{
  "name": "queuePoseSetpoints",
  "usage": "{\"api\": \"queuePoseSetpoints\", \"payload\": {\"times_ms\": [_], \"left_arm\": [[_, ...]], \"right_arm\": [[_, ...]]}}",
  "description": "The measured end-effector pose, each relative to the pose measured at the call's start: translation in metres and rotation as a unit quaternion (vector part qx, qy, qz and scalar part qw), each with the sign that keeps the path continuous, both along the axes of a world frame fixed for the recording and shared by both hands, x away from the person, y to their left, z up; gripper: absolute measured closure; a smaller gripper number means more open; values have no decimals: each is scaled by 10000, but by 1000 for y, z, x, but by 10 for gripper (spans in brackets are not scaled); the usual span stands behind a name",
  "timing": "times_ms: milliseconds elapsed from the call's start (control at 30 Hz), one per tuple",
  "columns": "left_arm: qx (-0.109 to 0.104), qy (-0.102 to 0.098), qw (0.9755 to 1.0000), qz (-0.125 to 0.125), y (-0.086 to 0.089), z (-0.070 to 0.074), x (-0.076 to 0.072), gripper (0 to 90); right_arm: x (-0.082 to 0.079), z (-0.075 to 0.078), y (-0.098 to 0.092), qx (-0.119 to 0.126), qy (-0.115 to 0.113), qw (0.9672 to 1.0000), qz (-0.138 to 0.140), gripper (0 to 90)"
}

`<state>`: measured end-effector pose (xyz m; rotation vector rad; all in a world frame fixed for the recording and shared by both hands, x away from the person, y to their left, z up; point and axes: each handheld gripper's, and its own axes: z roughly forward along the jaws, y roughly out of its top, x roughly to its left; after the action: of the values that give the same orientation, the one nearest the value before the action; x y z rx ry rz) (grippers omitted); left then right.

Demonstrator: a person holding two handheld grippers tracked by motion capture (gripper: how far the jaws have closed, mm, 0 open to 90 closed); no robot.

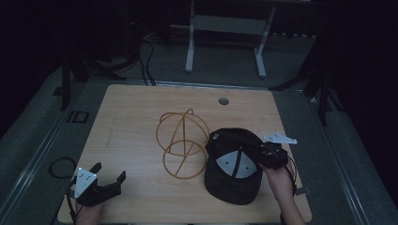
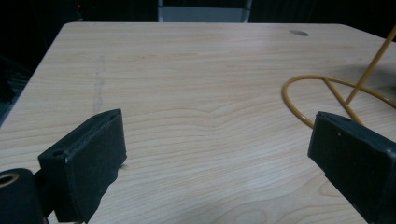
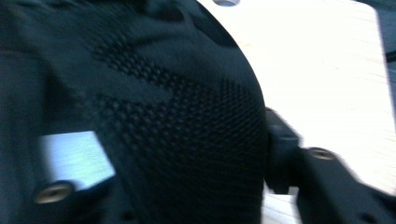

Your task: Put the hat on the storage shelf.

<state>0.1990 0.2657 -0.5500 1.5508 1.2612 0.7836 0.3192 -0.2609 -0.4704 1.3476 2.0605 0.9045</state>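
cap (image 1: 233, 168) gripped at its edge by right gripper (image 1: 268, 157), likely mid-lift; left gripper (image 1: 109, 180) spread wide, idle. next: carry to wire stand (image 1: 183, 143).

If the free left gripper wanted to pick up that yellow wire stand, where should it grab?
Probably the upright wire of the stand, coming from the left gripper's side with open fingers. That wire is thin, and the flat base ring lies on the table.

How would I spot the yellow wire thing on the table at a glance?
Start at the wooden table and look near its middle. The yellow wire frame stands there, hoops joined by thin rods, just left of the black cap held by the right hand-held gripper. It is the one open, see-through, bright shape.
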Motion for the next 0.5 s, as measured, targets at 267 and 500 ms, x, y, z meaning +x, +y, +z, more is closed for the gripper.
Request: {"api": "queuePoseSetpoints", "payload": {"times_ms": [267,500], "left_arm": [[3,21,10000,-4,-1,0,0,47],[0,47,10000,-45,-2,0,0,47]], "right_arm": [[0,-4,1,-39,-148,9996,-231,887],[-3,4,1,113,-271,9994,-179,888]]}}
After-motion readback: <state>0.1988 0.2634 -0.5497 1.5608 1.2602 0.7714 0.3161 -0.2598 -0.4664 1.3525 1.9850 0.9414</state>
